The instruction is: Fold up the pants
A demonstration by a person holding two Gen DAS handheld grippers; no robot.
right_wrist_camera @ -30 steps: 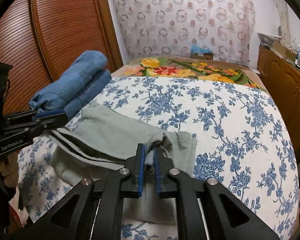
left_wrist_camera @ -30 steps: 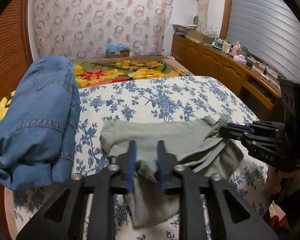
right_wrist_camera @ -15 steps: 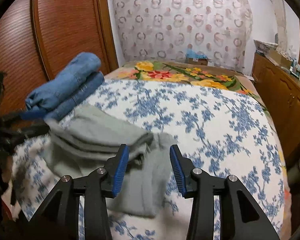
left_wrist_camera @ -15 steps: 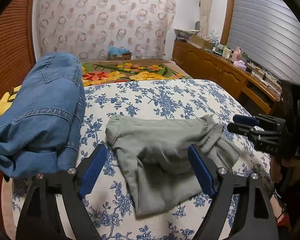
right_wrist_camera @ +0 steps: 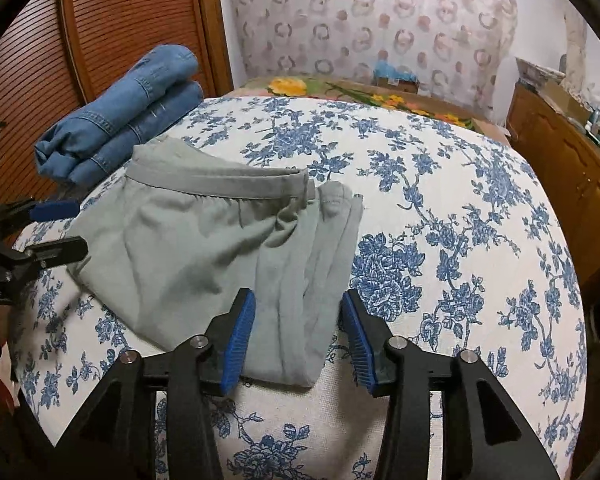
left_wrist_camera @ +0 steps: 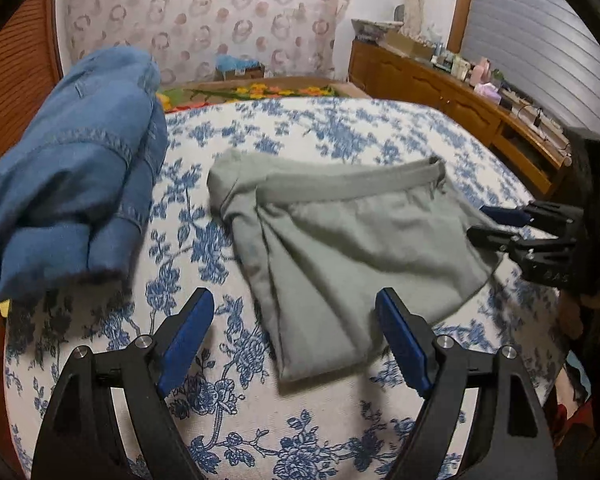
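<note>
Grey pants (left_wrist_camera: pixel 340 248) lie folded on the bed, waistband towards the far side, a narrow folded end pointing at the cameras. My left gripper (left_wrist_camera: pixel 292 304) stands wide open just above that near end, pads clear of the cloth. In the right wrist view the pants (right_wrist_camera: pixel 180 248) reach between the blue pads of my right gripper (right_wrist_camera: pixel 296 300); its jaws are opening and do not press the fabric. Each gripper also shows from the side in the other's view, the right gripper (left_wrist_camera: pixel 500 224) at the pants' right edge and the left gripper (right_wrist_camera: pixel 56 228) at their left edge.
Folded blue jeans (left_wrist_camera: pixel 80 160) (right_wrist_camera: pixel 128 112) lie on the left side of the bed, close to the grey pants. The blue-flowered sheet (right_wrist_camera: pixel 440 220) spreads to the right. A wooden slatted door (right_wrist_camera: pixel 120 40) stands on the left and a wooden cabinet (left_wrist_camera: pixel 440 84) on the right.
Both grippers were shut on the grey pants and have let go and opened. The pants have dropped flat onto the bed, and both grippers have sunk slightly.
</note>
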